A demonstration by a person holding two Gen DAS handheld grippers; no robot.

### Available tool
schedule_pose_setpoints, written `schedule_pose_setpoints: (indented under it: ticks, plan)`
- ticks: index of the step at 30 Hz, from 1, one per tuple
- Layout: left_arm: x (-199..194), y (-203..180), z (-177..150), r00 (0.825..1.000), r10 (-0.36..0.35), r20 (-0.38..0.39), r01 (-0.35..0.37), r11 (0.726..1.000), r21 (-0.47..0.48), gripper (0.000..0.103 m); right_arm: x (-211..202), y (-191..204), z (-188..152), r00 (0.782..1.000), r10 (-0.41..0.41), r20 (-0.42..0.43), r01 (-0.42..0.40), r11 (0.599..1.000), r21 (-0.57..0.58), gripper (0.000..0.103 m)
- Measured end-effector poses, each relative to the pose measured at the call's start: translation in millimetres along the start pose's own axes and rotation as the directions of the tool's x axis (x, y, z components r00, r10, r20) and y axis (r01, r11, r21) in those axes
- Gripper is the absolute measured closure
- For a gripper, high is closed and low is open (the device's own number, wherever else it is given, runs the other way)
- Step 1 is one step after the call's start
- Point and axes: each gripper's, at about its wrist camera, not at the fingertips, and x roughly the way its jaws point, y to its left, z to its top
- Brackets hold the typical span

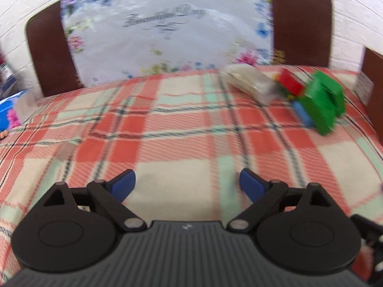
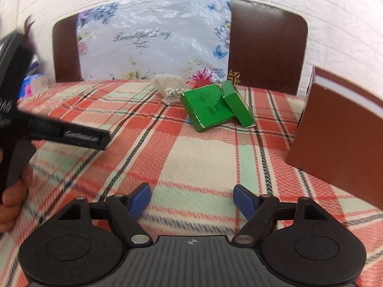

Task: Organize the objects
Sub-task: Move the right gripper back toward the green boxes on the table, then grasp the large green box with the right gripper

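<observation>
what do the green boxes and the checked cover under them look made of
Green boxes: likely thin glossy cardboard, given sharp folded edges, printed text and a slight sheen. Checked cover: woven fabric, matte, with a visible zigzag knit-like weave; probably a blanket.

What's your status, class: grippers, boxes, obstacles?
Left hand-held gripper open, empty. Right hand-held gripper open, empty. Green boxes untouched, leaning together. Brown box stands right.

Motion blur smears the whole left wrist view, so the red block [image 1: 290, 82] and blue piece [image 1: 303, 113] beside the green boxes [image 1: 322, 104] stay unclear. In the right wrist view, the picture's edge cuts off the brown box [image 2: 340, 143], and the green boxes' print [image 2: 210, 102] is unreadable.
</observation>
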Motion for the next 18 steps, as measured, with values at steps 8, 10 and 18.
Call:
schedule_pose_setpoints:
  ticks: [8,10,18]
  plan:
    - [4,19,-2,1.0,-0.011,0.014,0.012,0.994,-0.108,0.007,29,-13,37,0.998,0.043,0.045,-0.049,0.988,0.146,0.022]
    - [5,21,-3,1.0,-0.019,0.016,0.021,0.993,-0.117,0.007,40,-21,50,0.996,0.055,0.064,-0.068,0.973,0.22,0.016]
    - [7,22,-3,0.999,-0.031,0.02,0.034,0.991,-0.128,0.006,95,-44,90,0.999,0.022,0.037,-0.036,0.888,0.459,0.008]
